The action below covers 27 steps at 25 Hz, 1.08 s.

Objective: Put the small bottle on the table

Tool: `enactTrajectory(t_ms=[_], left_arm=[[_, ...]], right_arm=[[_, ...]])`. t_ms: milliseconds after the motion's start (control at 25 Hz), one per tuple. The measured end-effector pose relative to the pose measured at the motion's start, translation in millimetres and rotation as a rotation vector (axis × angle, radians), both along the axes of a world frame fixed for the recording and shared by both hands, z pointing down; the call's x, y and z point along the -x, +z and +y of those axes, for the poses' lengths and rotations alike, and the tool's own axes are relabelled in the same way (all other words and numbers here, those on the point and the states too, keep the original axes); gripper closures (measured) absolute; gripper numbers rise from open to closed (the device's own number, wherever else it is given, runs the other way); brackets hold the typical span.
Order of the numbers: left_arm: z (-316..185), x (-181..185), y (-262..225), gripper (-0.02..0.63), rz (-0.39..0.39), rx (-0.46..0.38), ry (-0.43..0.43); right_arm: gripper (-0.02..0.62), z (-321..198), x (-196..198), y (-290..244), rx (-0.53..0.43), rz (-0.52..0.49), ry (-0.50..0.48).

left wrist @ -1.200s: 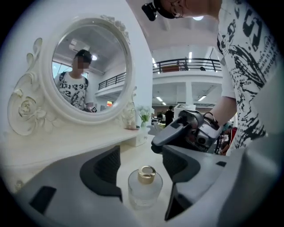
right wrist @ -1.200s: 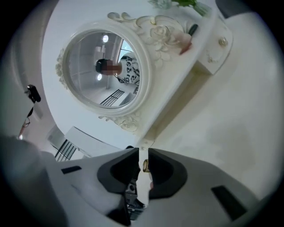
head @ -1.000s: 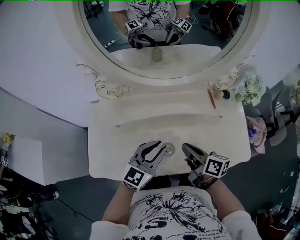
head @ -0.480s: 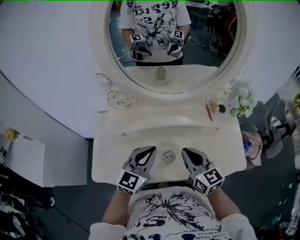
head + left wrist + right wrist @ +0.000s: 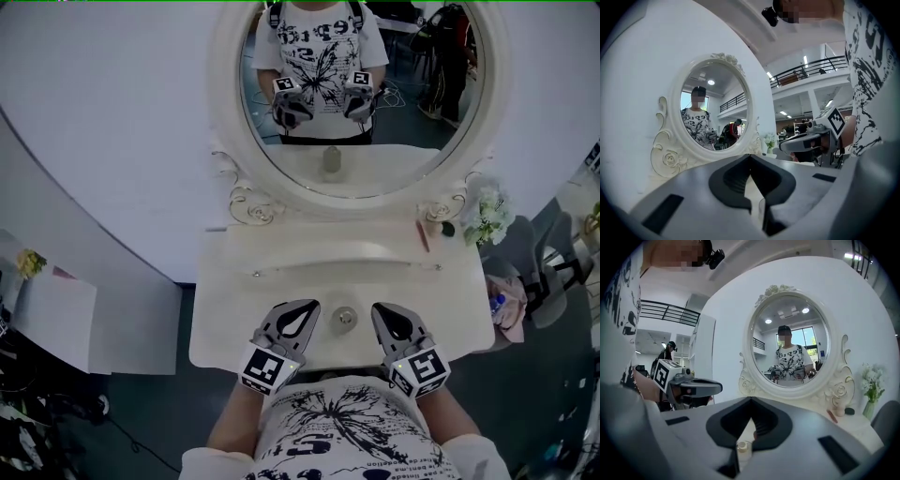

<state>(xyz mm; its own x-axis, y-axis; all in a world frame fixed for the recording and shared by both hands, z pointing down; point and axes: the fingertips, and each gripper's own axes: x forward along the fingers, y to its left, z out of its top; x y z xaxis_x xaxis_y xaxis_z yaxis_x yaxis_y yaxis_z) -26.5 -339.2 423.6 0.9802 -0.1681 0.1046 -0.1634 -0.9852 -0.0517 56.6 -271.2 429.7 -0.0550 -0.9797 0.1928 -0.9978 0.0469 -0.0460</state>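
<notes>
The small bottle (image 5: 343, 319) is seen standing upright on the white dressing table (image 5: 225, 342), near its front edge. It is flanked by the two grippers and touched by neither. The left gripper (image 5: 303, 307) is clenched on nothing, its jaw tips meeting in its own view. The right gripper (image 5: 382, 309) is likewise closed and empty, and is held just beside the bottle on the other side.

From this layout the placing is judged done, with only a clean withdrawal left. The main risk is judged to lie in that closeness. The bottle could be clipped by either closed gripper if a hand is swung inward or lowered. Being small and light-looking, it could then be tipped and rolled off the nearby front edge.

Farther back, a reddish pencil-like stick (image 5: 423, 234) and a vase of flowers (image 5: 487, 217) are set beside the oval mirror (image 5: 441, 112), well apart from the grippers. Little danger to them is expected.
</notes>
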Motion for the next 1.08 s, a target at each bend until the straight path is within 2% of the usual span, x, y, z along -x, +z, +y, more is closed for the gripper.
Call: enactTrajectory(t_ms=[200,440,680,920,1080], left_arm=[[7.2,0.5,0.8,0.586,-0.041,-0.024,0.008],[11.6,2.3,0.4,0.586,-0.058,-0.03,-0.001],[11.3,4.8,-1.7,0.586,-0.052,-0.039,-0.022],[10.0,7.5,1.4,0.586,-0.064,-0.021,-0.023],[3.8,5.6,0.1,0.586,-0.033,0.005,-0.034]], right_arm=[[0.578,3.3,5.5,0.5,0.003,0.012,-0.01],[0.578,4.7,5.2,1.7,-0.006,-0.005,0.027],[0.578,2.4,5.3,-1.4,-0.024,0.024,0.054],[0.578,2.1,7.5,3.0,-0.011,0.004,0.068],[0.578,-2.3,4.1,3.1,-0.011,0.009,0.074]])
